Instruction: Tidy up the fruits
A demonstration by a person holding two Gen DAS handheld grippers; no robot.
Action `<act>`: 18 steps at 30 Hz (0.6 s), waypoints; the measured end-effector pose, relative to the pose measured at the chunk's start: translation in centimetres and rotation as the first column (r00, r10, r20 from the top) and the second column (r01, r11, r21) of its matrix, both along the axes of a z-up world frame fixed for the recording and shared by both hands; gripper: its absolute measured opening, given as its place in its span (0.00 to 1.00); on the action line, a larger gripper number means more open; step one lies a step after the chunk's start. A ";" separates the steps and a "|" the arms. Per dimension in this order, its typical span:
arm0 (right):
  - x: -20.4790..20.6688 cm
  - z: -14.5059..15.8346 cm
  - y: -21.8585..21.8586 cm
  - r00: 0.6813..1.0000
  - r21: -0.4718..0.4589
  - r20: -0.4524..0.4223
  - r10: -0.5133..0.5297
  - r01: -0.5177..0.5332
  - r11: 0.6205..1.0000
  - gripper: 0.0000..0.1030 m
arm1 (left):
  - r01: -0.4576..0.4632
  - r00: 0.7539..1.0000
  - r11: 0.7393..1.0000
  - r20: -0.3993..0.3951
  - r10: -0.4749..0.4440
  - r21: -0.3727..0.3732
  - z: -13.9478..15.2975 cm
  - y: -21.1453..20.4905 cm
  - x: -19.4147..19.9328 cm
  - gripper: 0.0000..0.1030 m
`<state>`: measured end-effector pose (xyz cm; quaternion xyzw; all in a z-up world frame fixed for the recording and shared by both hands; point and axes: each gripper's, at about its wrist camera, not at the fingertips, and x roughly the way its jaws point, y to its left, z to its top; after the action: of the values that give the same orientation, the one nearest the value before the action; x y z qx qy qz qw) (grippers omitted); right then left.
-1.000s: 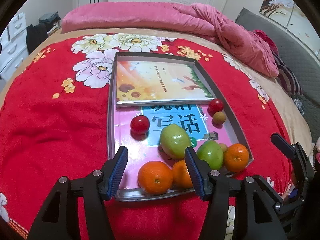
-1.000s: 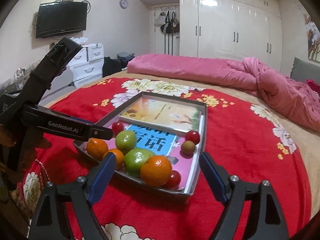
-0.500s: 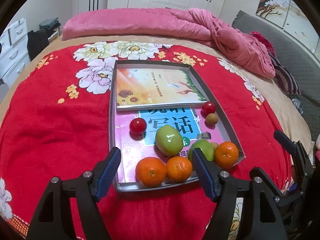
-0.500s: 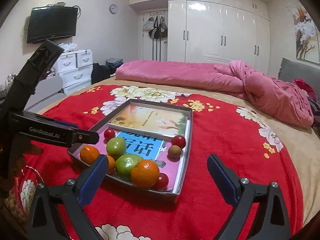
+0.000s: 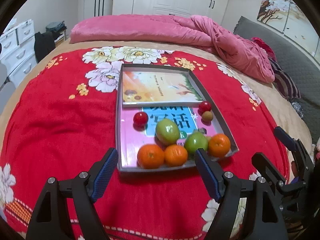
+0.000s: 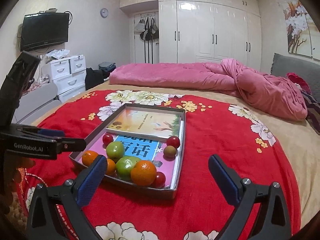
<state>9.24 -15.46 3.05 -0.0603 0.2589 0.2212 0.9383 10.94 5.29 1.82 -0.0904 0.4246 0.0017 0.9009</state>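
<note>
A grey tray (image 5: 217, 110) lies on the red floral blanket and also shows in the right wrist view (image 6: 181, 160). At its near end sit three oranges (image 5: 151, 156), two green apples (image 5: 167, 131), red tomatoes (image 5: 140, 118) and a small brown fruit (image 5: 207, 116). Two books (image 5: 158, 86) line the tray. My left gripper (image 5: 155, 175) is open and empty, held short of the tray's near edge. My right gripper (image 6: 157, 177) is open and empty, near the tray's near right corner. The orange (image 6: 143, 172) and apples (image 6: 115, 150) show in the right wrist view.
A rumpled pink duvet (image 6: 200, 78) lies across the far side of the bed. White drawers (image 6: 66, 74) and a wall television (image 6: 45, 31) stand at the left. The left gripper's body (image 6: 30, 146) reaches in at the left of the right wrist view.
Both grippers have pulled back and up from the tray, which now looks smaller and farther away. The fruits have not moved. Both stay open.
</note>
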 end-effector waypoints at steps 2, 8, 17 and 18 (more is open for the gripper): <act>-0.4 0.2 -0.1 1.000 0.009 -0.014 0.001 -0.001 1.000 0.99 | 0.006 1.000 1.000 -0.005 -0.006 0.000 -0.1 -0.1 -0.8 0.78; -1.8 0.1 -0.1 0.997 0.019 -0.080 0.009 -0.008 1.000 0.99 | -0.005 1.000 1.000 -0.018 0.005 -0.026 -0.6 -0.2 -3.2 0.78; -4.4 -0.8 -0.1 0.991 -0.012 -0.122 -0.045 0.044 0.999 0.99 | -0.025 0.999 1.000 -0.020 0.025 -0.010 -1.0 -0.8 -6.5 0.78; -4.6 -0.9 -0.1 0.990 -0.006 -0.133 -0.043 0.043 0.999 0.99 | -0.022 0.999 1.000 -0.025 0.022 -0.008 -1.1 -0.9 -6.7 0.78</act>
<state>4.65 -15.57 2.15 -0.0414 0.3228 0.2039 0.9233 4.21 4.42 0.73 -0.0987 0.4349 0.0111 0.8950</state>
